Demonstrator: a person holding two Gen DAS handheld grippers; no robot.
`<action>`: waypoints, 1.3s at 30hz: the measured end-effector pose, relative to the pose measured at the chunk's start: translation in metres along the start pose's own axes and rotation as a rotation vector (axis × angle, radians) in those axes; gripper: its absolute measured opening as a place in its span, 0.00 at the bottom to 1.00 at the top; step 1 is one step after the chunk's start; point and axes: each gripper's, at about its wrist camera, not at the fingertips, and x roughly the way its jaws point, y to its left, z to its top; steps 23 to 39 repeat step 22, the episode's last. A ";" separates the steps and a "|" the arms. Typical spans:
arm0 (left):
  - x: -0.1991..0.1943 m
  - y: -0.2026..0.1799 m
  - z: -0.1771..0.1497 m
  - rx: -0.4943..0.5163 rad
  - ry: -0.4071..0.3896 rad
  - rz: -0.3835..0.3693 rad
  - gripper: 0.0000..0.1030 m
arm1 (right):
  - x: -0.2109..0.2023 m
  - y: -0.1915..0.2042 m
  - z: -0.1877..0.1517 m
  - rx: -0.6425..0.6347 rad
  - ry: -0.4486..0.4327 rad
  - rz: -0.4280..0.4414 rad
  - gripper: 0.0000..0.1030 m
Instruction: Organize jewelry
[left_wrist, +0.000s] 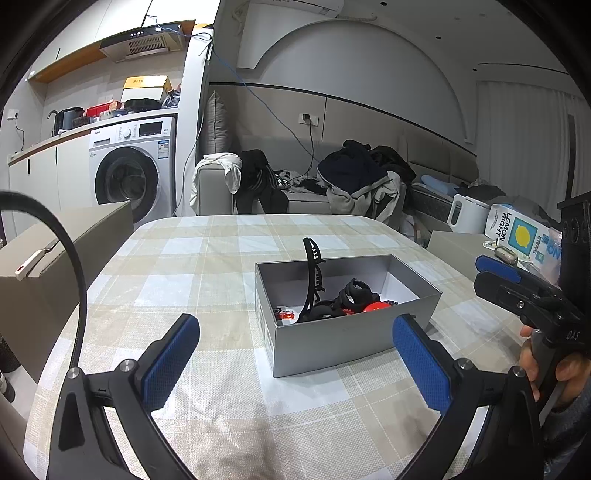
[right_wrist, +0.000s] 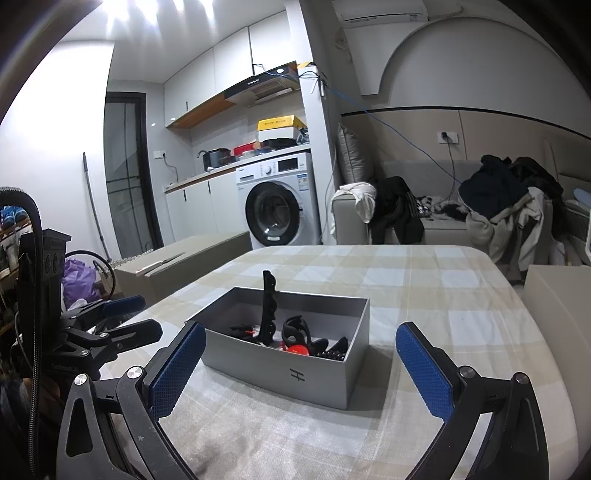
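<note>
Here the grey box (left_wrist: 347, 321) sits on the checked tablecloth of the counter (left_wrist: 207, 266), open-topped, so anything dropped in lands without a lid in the way. Inside lies a tangle of black hair claws (left_wrist: 351, 295), something round and red (left_wrist: 375, 307) that is too small to name with certainty, and a long black clip (left_wrist: 312, 273) leaning upright against the far wall and poking above the rim. The left hand-held gripper (left_wrist: 295, 363) hovers short of the box with its blue pads spread wide and nothing between them. The right hand-held gripper (right_wrist: 301, 373) is likewise fully parted and empty, facing the box's marked side. No loose pieces show on the cloth, so the sorting appears largely done.
</note>
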 end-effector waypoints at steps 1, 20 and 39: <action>0.000 0.000 0.000 -0.001 0.001 -0.001 0.99 | 0.000 0.000 0.000 0.000 0.000 0.001 1.00; 0.001 0.001 0.000 -0.006 0.001 0.005 0.99 | 0.000 0.000 0.000 -0.001 0.000 0.000 1.00; 0.001 0.001 0.000 -0.008 0.001 0.006 0.99 | 0.000 0.000 0.000 -0.001 0.000 0.000 1.00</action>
